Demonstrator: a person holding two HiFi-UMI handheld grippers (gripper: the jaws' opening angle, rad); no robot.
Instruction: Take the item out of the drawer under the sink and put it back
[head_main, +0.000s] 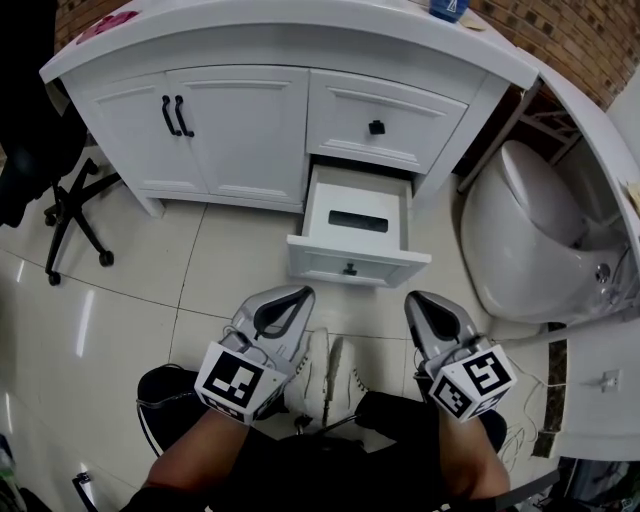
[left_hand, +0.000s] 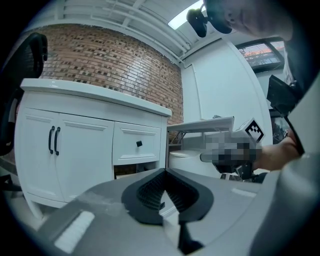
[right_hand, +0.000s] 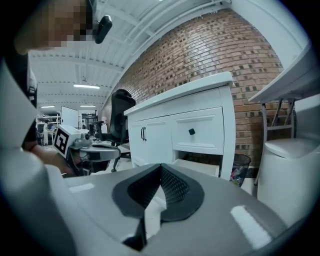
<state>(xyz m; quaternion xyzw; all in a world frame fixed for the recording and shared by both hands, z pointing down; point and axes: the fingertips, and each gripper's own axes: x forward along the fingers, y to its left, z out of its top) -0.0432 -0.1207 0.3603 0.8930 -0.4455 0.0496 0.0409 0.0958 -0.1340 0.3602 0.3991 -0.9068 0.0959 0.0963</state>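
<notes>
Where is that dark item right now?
In the head view, the dark item lies inside the open drawer, below the closed drawer and left of the toilet.

The left tool (head_main: 285, 298) and right tool (head_main: 421, 300) have smooth grey shells, black ribbed pads (left_hand: 149, 192) and a white cube (head_main: 238, 382) with black square markers. The person wears black clothing (head_main: 330, 470) and white shoes (head_main: 314, 376).

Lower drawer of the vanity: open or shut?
Open: the drawer is pulled out past the cabinet front, with a dark item lying inside.
</notes>
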